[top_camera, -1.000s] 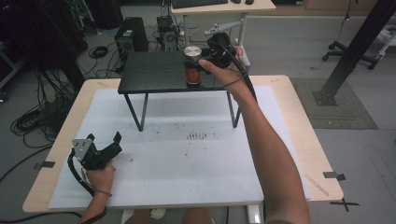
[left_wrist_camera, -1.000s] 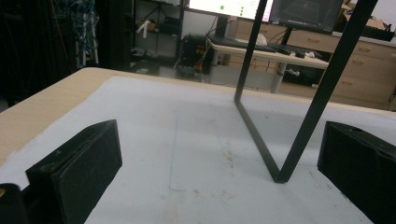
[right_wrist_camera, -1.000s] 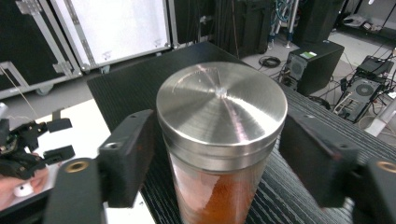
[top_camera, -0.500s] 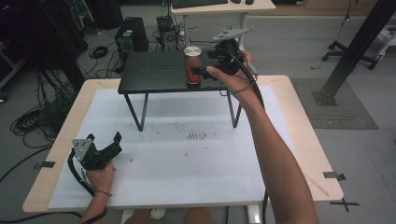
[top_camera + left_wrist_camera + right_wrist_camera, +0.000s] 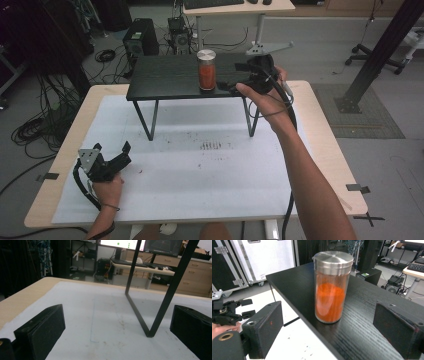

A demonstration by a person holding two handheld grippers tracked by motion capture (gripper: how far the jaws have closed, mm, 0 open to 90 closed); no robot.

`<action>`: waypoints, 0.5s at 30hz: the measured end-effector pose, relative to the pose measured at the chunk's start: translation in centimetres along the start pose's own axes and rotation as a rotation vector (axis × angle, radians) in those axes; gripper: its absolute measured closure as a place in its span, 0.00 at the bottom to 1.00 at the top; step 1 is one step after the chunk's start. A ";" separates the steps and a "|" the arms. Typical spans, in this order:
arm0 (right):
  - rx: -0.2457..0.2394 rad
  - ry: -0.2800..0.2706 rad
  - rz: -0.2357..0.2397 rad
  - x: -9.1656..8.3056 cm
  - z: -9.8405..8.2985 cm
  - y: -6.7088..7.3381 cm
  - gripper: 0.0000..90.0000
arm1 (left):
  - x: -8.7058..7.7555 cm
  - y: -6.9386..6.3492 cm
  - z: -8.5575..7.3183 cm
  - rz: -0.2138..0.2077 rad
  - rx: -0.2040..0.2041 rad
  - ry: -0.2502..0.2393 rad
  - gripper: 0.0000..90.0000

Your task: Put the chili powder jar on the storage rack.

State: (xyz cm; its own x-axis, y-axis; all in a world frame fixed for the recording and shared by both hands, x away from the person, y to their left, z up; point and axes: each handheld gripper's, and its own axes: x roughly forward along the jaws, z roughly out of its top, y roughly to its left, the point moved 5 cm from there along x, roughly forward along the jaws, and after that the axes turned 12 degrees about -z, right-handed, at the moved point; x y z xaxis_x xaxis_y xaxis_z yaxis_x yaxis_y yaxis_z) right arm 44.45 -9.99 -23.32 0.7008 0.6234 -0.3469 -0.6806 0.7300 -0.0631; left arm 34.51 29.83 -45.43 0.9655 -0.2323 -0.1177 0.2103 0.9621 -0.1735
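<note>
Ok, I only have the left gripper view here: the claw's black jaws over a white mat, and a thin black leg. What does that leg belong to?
Observer: A low black stand at the far side of the table.
Operator: Anything on it?
Observer: One clear jar with a metal lid, upright, holding orange powder, near the stand's edge that faces the person.
Operator: And the other claw?
Observer: The right claw is level with the jar, just to its right. Its jaws have just been opening, and the jar stands ahead of them, untouched, not between the pads.
</note>
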 end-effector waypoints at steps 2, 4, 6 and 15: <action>0.002 -0.004 -0.001 -0.5 -0.3 0.2 0.09 | 0.0 0.0 0.0 0.001 0.003 0.001 0.00; 0.000 -0.008 -0.009 -1.1 -0.6 0.3 0.08 | 0.0 0.0 0.0 0.001 0.004 0.001 0.00; 0.002 -0.012 -0.014 -1.7 -0.8 0.5 0.08 | 0.0 0.0 0.0 0.002 0.002 0.000 0.00; 0.014 -0.023 -0.041 -4.8 -2.1 0.8 0.07 | 0.0 -0.1 0.0 0.001 0.013 0.005 0.00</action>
State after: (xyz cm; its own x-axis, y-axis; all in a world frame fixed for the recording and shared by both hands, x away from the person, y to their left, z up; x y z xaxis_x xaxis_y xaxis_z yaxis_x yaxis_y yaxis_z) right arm 40.09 -12.96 -23.72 0.7328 0.5991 -0.3225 -0.6483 0.7587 -0.0637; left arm 34.52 29.73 -45.44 0.9650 -0.2316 -0.1227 0.2110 0.9643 -0.1603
